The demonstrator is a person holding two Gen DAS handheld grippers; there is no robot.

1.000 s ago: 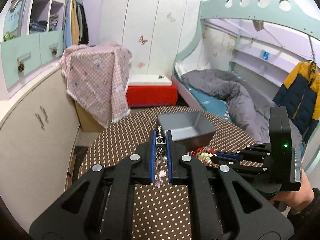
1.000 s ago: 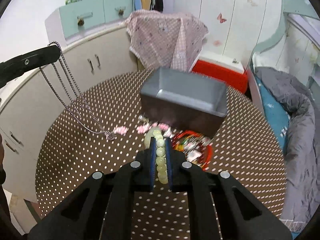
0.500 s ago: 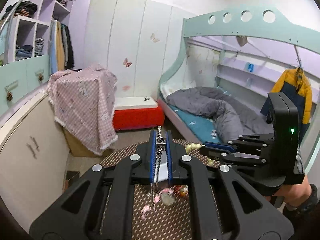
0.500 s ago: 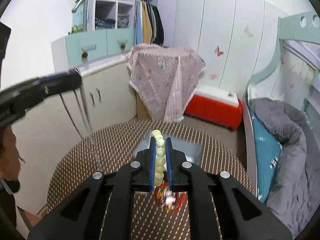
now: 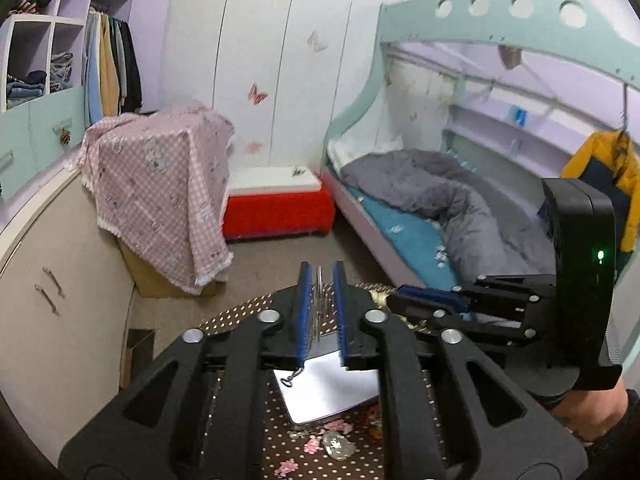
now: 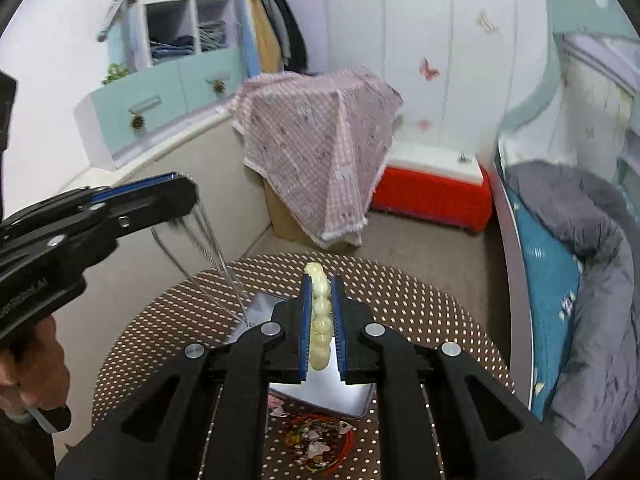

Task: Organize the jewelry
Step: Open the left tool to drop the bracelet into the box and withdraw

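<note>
Left hand-held gripper (image 5: 320, 312) pinches a silver chain (image 6: 216, 256), right hand-held gripper (image 6: 320, 320) clamps cream beads (image 6: 320, 324), above the tray (image 5: 332, 392).

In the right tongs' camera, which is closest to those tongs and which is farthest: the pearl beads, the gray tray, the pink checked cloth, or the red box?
1. Pearl beads, pinched in the right tongs.
2. Gray tray, just below on the table.
3. Pink checked cloth, across the floor, center.
4. Red box, farther back, to the right.

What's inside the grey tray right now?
The visible part of the grey tray looks bare. The chain from the left gripper dangles over it. The right gripper, holding the bead bracelet, hides its middle.
</note>
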